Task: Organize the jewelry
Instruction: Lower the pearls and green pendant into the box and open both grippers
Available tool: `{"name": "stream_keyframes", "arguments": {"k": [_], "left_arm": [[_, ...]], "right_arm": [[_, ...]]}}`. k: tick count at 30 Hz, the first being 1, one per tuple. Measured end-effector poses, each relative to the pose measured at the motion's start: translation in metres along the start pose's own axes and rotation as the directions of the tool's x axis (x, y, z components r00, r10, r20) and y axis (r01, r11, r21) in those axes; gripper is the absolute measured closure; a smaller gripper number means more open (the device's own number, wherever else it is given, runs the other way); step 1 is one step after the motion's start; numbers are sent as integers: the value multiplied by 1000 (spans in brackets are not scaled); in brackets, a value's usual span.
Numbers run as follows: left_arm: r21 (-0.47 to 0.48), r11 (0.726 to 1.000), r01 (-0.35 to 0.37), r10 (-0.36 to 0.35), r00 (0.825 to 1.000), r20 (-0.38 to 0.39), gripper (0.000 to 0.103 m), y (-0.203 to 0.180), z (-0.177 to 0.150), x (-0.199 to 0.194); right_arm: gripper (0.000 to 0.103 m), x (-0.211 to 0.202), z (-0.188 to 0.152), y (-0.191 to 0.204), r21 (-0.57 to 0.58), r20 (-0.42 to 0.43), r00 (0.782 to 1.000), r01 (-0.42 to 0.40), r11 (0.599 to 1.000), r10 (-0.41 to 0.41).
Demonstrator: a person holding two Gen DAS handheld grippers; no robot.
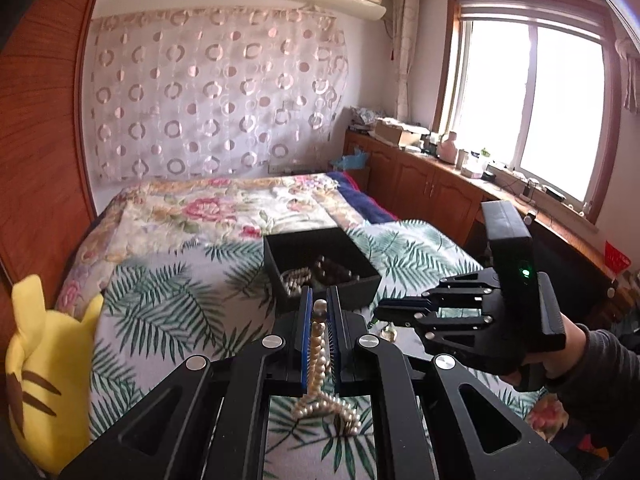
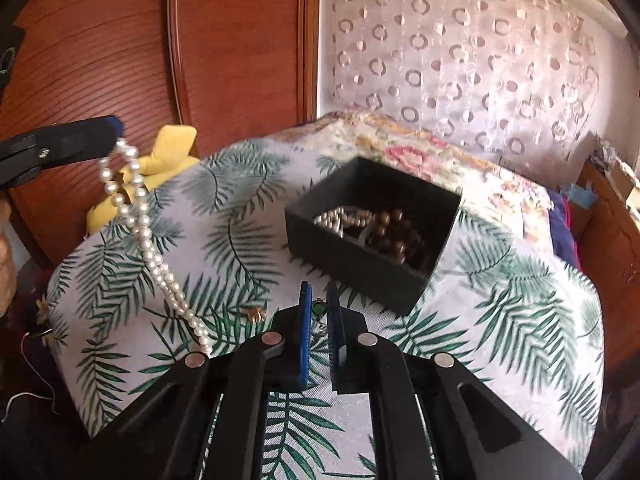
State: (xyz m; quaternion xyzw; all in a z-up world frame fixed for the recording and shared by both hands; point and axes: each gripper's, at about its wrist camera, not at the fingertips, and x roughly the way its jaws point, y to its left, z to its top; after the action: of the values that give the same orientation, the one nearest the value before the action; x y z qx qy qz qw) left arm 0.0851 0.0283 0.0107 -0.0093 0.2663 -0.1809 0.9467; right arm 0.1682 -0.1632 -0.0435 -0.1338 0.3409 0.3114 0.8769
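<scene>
My left gripper (image 1: pixel 320 300) is shut on a white pearl necklace (image 1: pixel 316 364), which hangs from its tips above the bed; the right wrist view shows the strand (image 2: pixel 140 216) dangling from that gripper (image 2: pixel 114 126). My right gripper (image 2: pixel 319 300) is shut on a small piece with a green stone (image 2: pixel 319 307); it also shows in the left wrist view (image 1: pixel 380 312). A black open box (image 1: pixel 360 280) sits on the bed just beyond both grippers. It holds a brown bead bracelet (image 2: pixel 394 236) and silver beads (image 2: pixel 340 218).
A leaf-print cover (image 2: pixel 500 300) lies over the bed, with a floral quilt (image 1: pixel 208 208) behind. A yellow plush toy (image 1: pixel 44 380) is at the bed's left edge. A small gold piece (image 2: pixel 256 314) lies on the cover. Wooden cabinets (image 1: pixel 420 184) run under the window.
</scene>
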Motion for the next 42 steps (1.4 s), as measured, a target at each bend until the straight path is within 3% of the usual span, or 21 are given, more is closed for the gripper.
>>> {"name": "stream_keyframes", "arguments": {"k": [22,42], "left_arm": [[59,998,-11,3,991,132,97,-23,98,-4],[87,992,-93,83,990,111,97,-27,152,43]], "right_arm": [[95,-38,60,-31,-41,111,991,75,996,-71],[95,-27,80,-55,-9,123,989,81,997,-80]]}}
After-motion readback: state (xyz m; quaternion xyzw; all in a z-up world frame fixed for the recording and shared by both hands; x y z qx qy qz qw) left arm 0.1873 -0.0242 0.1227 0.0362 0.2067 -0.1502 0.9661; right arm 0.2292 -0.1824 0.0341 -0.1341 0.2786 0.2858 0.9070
